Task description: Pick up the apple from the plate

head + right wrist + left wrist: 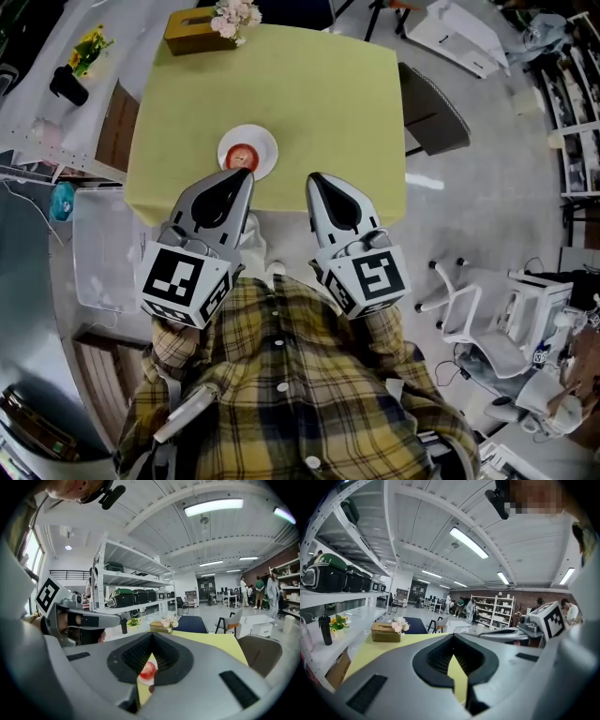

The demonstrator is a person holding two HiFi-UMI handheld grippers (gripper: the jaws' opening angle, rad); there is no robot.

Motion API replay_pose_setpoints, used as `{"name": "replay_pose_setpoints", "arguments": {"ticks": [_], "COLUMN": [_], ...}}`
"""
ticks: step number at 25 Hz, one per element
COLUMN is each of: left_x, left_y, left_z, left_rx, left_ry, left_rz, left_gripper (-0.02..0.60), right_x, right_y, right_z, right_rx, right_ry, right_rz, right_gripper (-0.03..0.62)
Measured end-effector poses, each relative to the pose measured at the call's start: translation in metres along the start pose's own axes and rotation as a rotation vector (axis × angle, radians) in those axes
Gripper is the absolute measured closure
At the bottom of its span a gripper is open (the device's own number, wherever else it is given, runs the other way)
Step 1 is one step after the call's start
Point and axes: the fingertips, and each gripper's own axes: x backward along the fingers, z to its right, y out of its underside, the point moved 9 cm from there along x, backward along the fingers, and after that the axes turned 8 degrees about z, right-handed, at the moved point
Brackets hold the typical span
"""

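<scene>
While the left gripper (pixel 246 175) is pressed together, the apple (pixel 242 157) on its plate (pixel 268 141) just ahead of its tips, and the right gripper (pixel 316 178) likewise closed alongside, best spread the nearer jaws wide before easing around the apple.

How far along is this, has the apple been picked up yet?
Done: nothing yet. The apple lies on the white plate on the yellow table. In hand: the left hand-held gripper and the right hand-held gripper hang at the table's near edge, both shut and empty, the left tip close to the plate. Left: open one, close it on the apple, lift.
</scene>
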Motion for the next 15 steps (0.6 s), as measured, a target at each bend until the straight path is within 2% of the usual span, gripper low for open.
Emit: {"name": "replay_pose_setpoints", "arguments": {"ticks": [8, 15], "left_x": [-0.042, -0.058], "left_y": [-0.017, -0.018], "left_z": [-0.059, -0.091], "left_rx": [-0.006, 0.011], "left_ry": [-0.006, -0.025], "left_rz": [0.001, -0.015], "left_gripper": [0.574, 0.574], "right_x": [-0.085, -0.130], "right_y": [-0.011, -0.013], "right_z": [0.020, 0.029], "right_rx": [0.004, -0.001], "right_ry": [-0.034, -0.051], "right_rz": [0.002, -0.022], "right_gripper": [0.597, 0.597]}}
